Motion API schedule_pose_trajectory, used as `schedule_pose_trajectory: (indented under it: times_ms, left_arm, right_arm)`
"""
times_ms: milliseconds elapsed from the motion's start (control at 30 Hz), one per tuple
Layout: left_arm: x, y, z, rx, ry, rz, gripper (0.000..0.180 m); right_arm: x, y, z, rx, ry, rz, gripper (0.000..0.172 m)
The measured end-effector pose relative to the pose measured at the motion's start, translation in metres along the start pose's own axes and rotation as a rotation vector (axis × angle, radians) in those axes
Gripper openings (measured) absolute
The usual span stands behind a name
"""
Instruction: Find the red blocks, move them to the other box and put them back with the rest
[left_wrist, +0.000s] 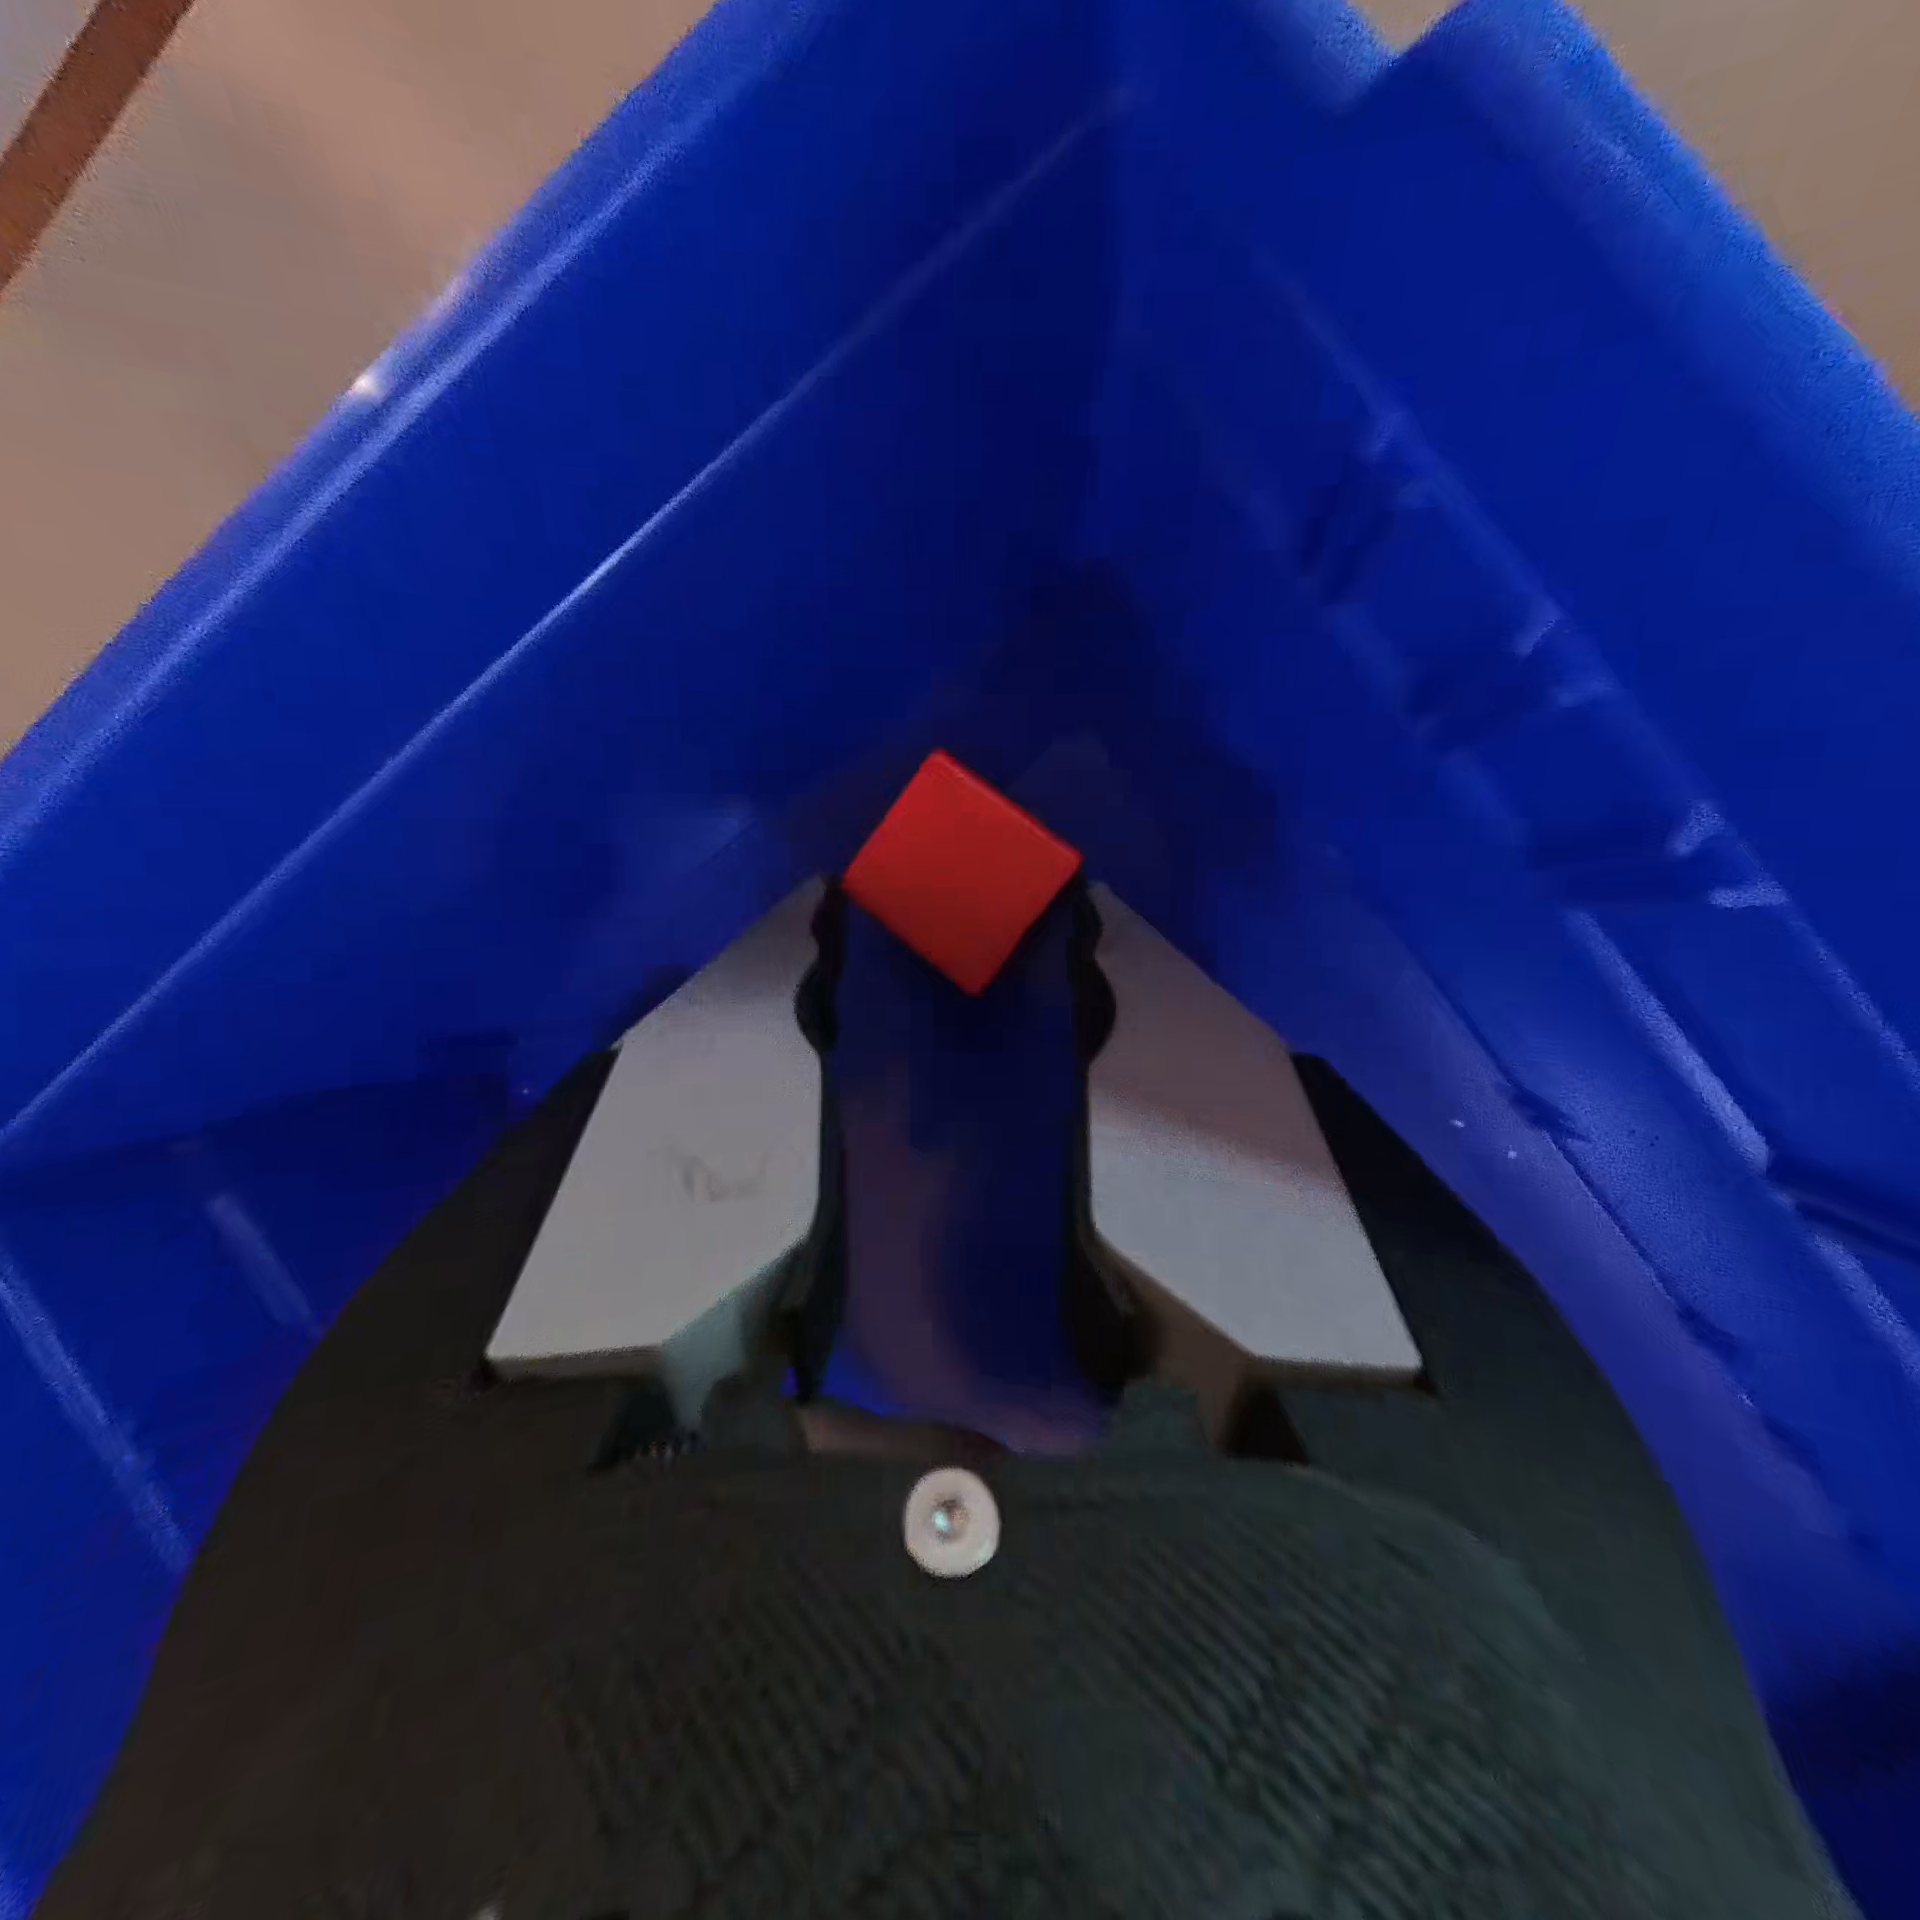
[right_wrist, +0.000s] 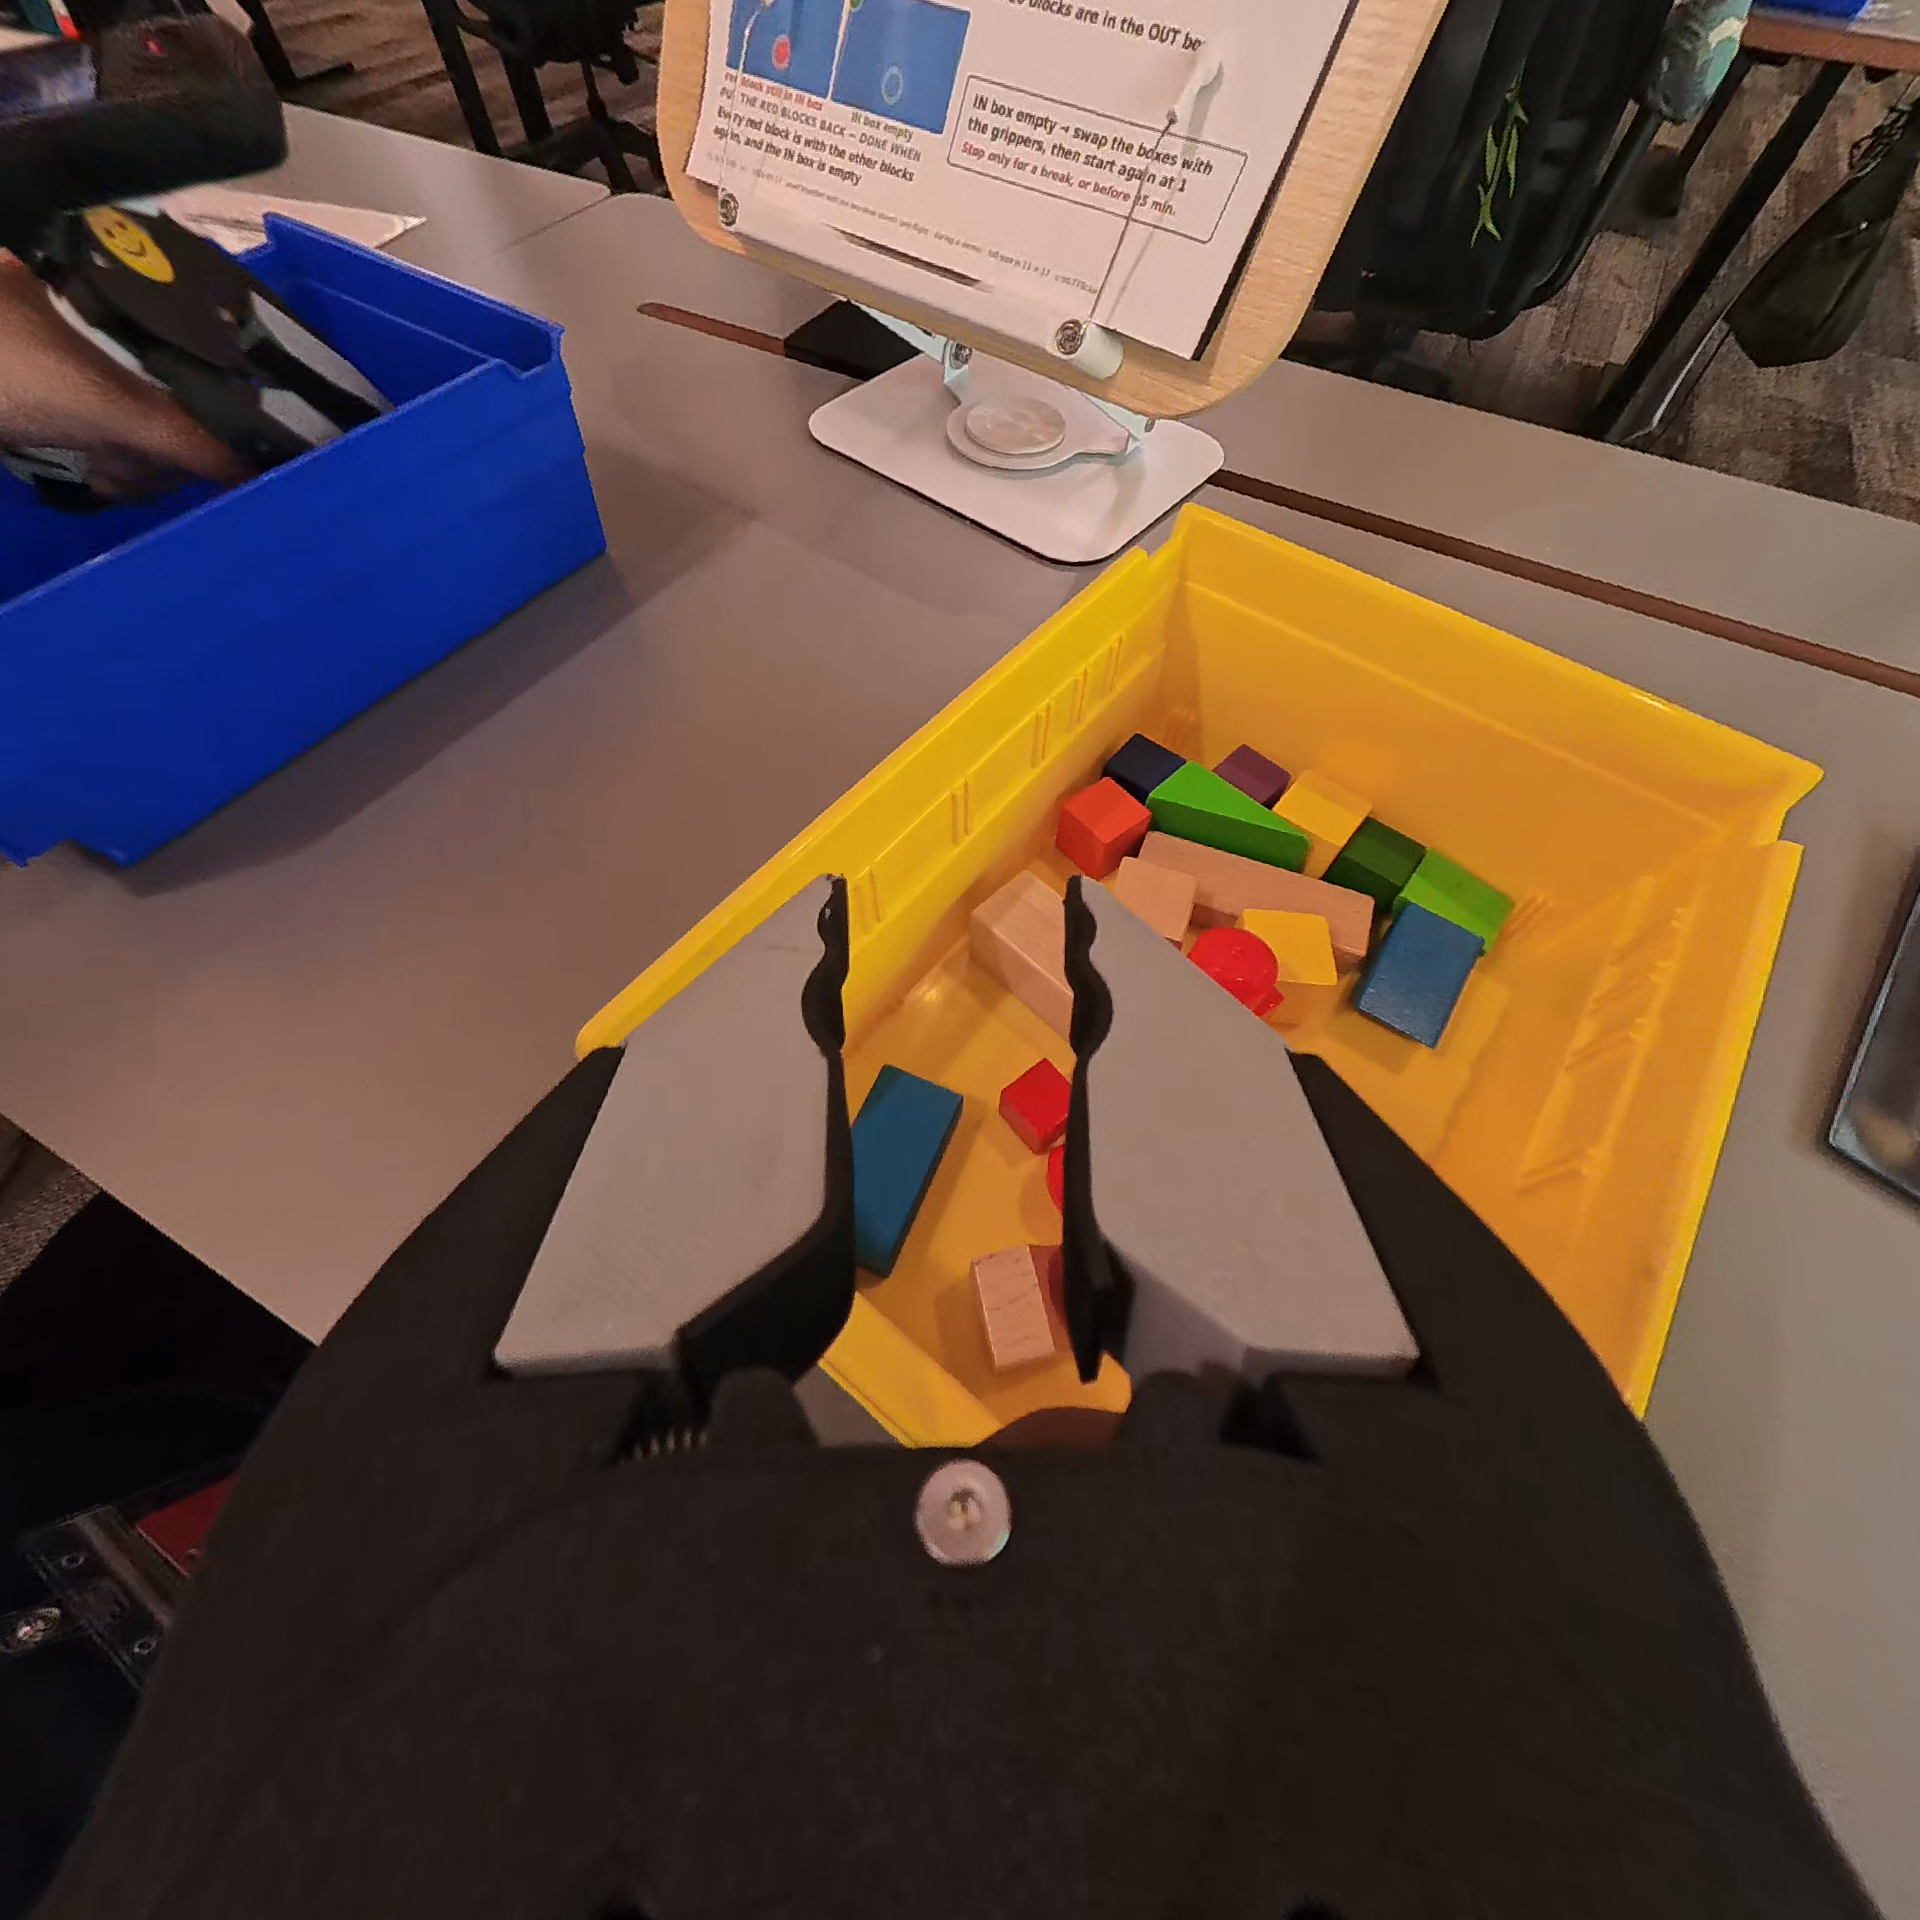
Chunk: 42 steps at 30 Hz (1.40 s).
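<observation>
I am working the left gripper (left_wrist: 958, 894) deep in the corner of the blue box (left_wrist: 1351, 623), and its fingers are closing on a red cube (left_wrist: 961, 868) at the centre of the frame, turned diamond-wise so the tips meet its two side corners. I judge that a corner-to-corner hold like this could let the cube twist, so I am planning to squeeze firmly and lift straight up, clear of the two walls meeting just behind it, before carrying it across. My right gripper (right_wrist: 956, 904) is hanging over the near left wall of the yellow box (right_wrist: 935, 790), fingers apart and holding nothing; below them are lying a small red cube (right_wrist: 1036, 1103) and, to the right, a red round block (right_wrist: 1234, 961) among the mixed coloured blocks (right_wrist: 1299, 862). Both boxes are sitting well apart on a plain grey table (right_wrist: 675, 727), blue at the left of the frame, with an instruction sheet on a stand (right_wrist: 1018, 156) at the top and chairs and bags on carpet behind.
</observation>
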<state>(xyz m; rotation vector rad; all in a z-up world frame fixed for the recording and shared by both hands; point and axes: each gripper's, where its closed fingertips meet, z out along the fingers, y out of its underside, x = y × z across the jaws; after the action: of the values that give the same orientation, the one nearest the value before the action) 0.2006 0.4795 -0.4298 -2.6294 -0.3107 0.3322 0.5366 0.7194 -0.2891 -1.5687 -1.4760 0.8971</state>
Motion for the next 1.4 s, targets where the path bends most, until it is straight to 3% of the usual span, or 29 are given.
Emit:
schedule_pose_trajectory:
  times_ms: [200, 300, 367, 467, 567, 700, 800, 867, 933, 1100, 1200, 1300, 1400]
  left_arm:
    - [-0.008, -0.004, -0.022, 0.103, -0.13, 0.064, 0.036]
    - [-0.008, -0.022, -0.072, 0.301, -0.273, 0.1, 0.036]
    - [0.004, -0.038, -0.124, 0.513, -0.364, 0.109, 0.036]
    - [0.071, -0.053, -0.193, 0.819, -0.34, 0.221, 0.035]
    - [0.156, -0.055, -0.22, 0.931, -0.339, 0.418, 0.035]
    - [0.25, -0.058, -0.227, 0.961, -0.418, 0.728, 0.035]
    - [0.296, -0.06, -0.235, 1.043, -0.386, 0.814, 0.035]
    - [0.305, -0.06, -0.23, 1.038, -0.395, 0.861, 0.035]
    - [0.304, -0.062, -0.222, 1.016, -0.404, 0.873, 0.035]
    - [0.299, -0.071, -0.212, 1.01, -0.373, 0.816, 0.031]
    - [0.283, -0.071, -0.224, 1.038, -0.387, 0.74, 0.028]
    - [0.237, -0.069, -0.233, 1.004, -0.38, 0.56, 0.031]
    - [0.173, -0.059, -0.233, 0.94, -0.432, 0.369, 0.031]
  right_arm:
    - [-0.017, -0.004, -0.004, 0.019, -0.069, -0.006, 0.039]
    - [-0.047, -0.008, -0.002, 0.036, -0.219, 0.014, 0.039]
    - [-0.068, -0.013, -0.002, 0.056, -0.327, 0.042, 0.042]
    - [-0.102, -0.025, -0.007, 0.106, -0.494, 0.09, 0.045]
    - [-0.141, -0.042, -0.019, 0.169, -0.662, 0.133, 0.049]
    - [-0.186, -0.046, -0.024, 0.175, -0.767, 0.13, 0.059]
    - [-0.207, -0.041, -0.016, 0.163, -0.753, 0.099, 0.06]
    - [-0.221, -0.033, -0.013, 0.125, -0.79, 0.084, 0.065]
    - [-0.229, -0.028, -0.012, 0.112, -0.813, 0.07, 0.035]
    - [-0.218, -0.026, 0.001, 0.107, -0.722, 0.035, 0.035]
    - [-0.186, -0.038, -0.001, 0.164, -0.607, 0.016, 0.034]
    - [-0.115, -0.056, -0.014, 0.25, -0.417, 0.056, 0.034]
    - [-0.005, -0.029, 0.001, 0.166, -0.047, 0.091, 0.034]
